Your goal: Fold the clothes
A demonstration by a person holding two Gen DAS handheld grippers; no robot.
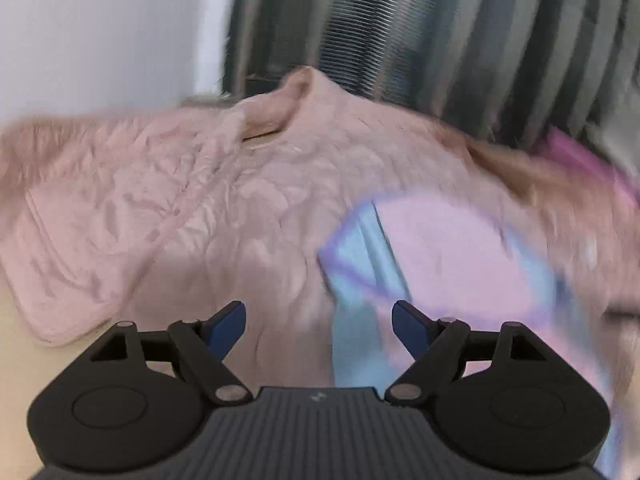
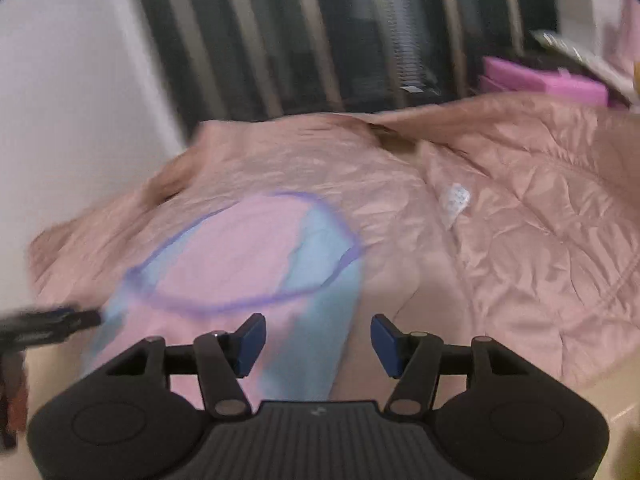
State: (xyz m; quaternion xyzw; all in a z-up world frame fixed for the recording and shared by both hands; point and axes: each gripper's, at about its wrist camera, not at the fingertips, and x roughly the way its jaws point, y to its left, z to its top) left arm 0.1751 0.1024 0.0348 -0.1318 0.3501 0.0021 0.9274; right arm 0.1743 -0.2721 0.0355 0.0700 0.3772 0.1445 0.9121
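Your left gripper [image 1: 319, 326] and right gripper [image 2: 318, 344] both hang with jaws spread and nothing between them, over a small pink-and-blue garment [image 2: 240, 264] that lies on top of a pink quilted jacket [image 2: 520, 208] spread across the table [image 1: 12, 344]. The small garment looks thin, light and floppy, so pinch it at its purple-trimmed edge or blue side, taking care not to catch the slippery, puffy jacket beneath. A white tag [image 2: 454, 200] lies on the jacket, and pink boxes [image 2: 548, 80] sit well behind.
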